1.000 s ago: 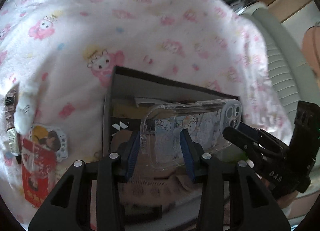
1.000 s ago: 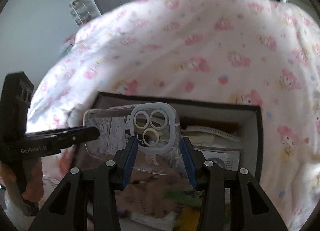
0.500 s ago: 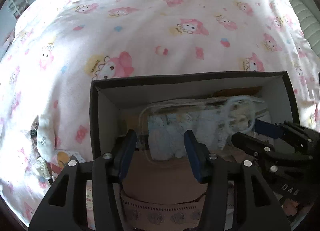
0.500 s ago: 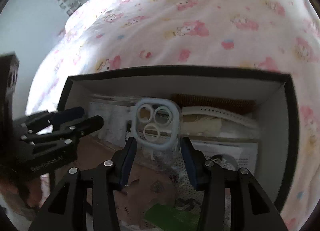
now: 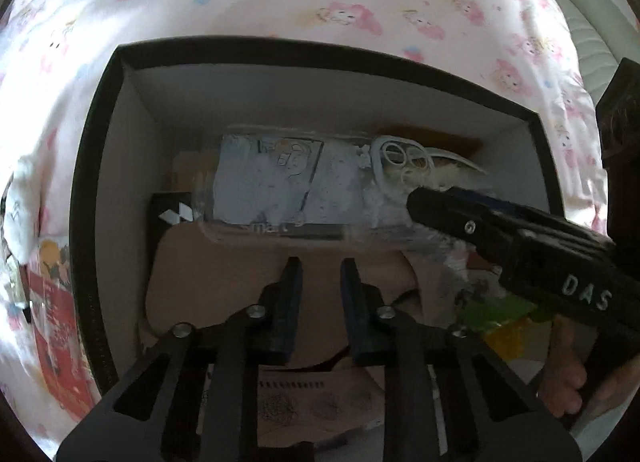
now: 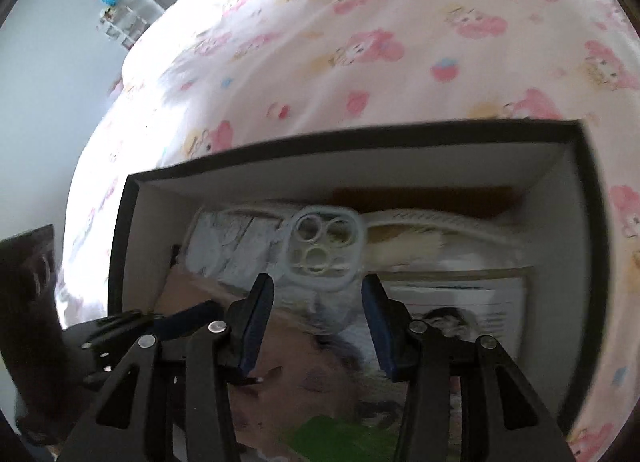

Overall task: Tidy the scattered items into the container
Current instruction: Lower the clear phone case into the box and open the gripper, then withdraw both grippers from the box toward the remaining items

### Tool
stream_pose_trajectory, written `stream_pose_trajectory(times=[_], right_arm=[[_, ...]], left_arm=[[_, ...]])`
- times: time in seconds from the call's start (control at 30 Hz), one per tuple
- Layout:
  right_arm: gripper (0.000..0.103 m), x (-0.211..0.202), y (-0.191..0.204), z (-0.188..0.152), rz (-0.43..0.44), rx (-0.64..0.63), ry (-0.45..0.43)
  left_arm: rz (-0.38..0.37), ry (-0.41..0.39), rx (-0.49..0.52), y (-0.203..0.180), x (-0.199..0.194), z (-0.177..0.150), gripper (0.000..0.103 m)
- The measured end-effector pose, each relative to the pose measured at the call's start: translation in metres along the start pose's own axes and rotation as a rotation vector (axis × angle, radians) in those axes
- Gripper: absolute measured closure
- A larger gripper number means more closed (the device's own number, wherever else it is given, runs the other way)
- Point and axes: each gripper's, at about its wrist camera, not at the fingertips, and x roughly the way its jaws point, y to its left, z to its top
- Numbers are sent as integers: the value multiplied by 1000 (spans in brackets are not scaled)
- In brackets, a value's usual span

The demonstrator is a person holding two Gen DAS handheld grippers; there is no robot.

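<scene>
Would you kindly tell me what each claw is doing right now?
Left claw: closing, nothing between its fingers; the clear phone case lies in the box beyond it.
Right claw: open around the case's camera end, apparently not gripping.

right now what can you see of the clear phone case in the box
The clear phone case is soft-looking transparent plastic with a cartoon print and a raised three-ring camera cutout. It lies lengthwise inside the black box, on top of other items near the far wall. The right tongs straddle its camera end; whether they press it is unclear.
</scene>
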Motion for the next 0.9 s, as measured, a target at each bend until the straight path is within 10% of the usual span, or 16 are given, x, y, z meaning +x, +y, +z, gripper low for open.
stream_pose_trajectory(times=[0.2,0.4,0.9], right_arm=[[61,-1,15,1,54,-46,-21],[61,-34,11,-6,-69,-61,-131],[61,-21,29,-31,-98,-122,-76]], left_arm=[[5,-21,-20,9,-9,3,86],[-7,1,-29,16,-4,4,86],[-59,11,-89,34,-11,-15,86]])
